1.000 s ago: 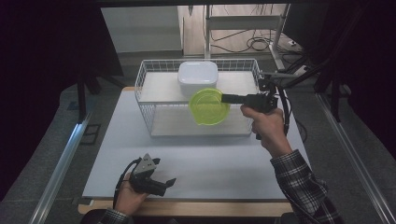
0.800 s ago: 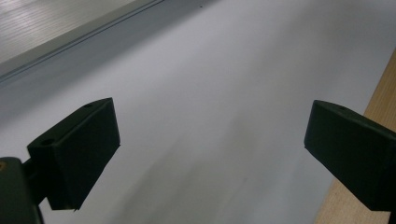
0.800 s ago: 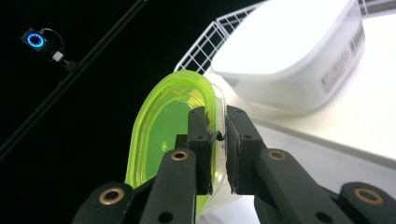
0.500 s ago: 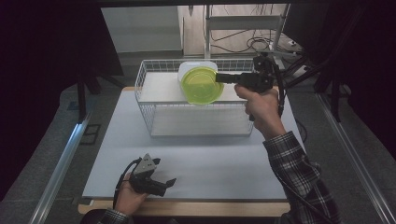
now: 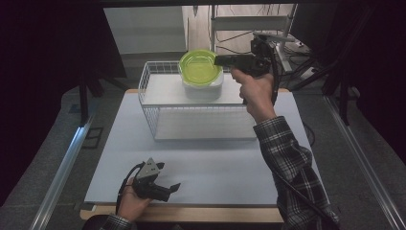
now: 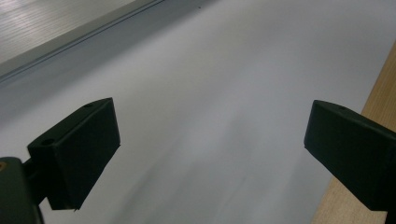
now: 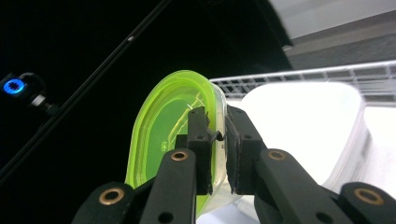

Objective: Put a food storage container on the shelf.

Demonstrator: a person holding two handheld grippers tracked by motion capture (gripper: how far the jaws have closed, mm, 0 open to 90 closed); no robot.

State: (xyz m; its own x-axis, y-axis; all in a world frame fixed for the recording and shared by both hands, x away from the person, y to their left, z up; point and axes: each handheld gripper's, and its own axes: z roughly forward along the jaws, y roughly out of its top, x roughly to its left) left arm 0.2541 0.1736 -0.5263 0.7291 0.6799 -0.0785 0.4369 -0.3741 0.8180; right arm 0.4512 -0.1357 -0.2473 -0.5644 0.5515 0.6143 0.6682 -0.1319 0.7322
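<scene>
Right tongs [image 5: 221,60] are clamped on the rim of the green lid [image 5: 200,67], holding it just above the white tub [image 5: 203,86] that sits in the wire basket [image 5: 148,103] at the back of the surface [image 5: 215,163]. In the right gripper view the jaws pinch only a thin bit of the lid's edge, and the lid [image 7: 175,140] hangs tilted. So I'd say the main risk is the lid pivoting or slipping out of that edge grip, then dropping beside the tub or into the basket. It could also land skewed on the tub if it comes down at that angle. Left tongs [image 5: 173,188] sit apart on the near surface, holding nothing, so no backup there.
</scene>
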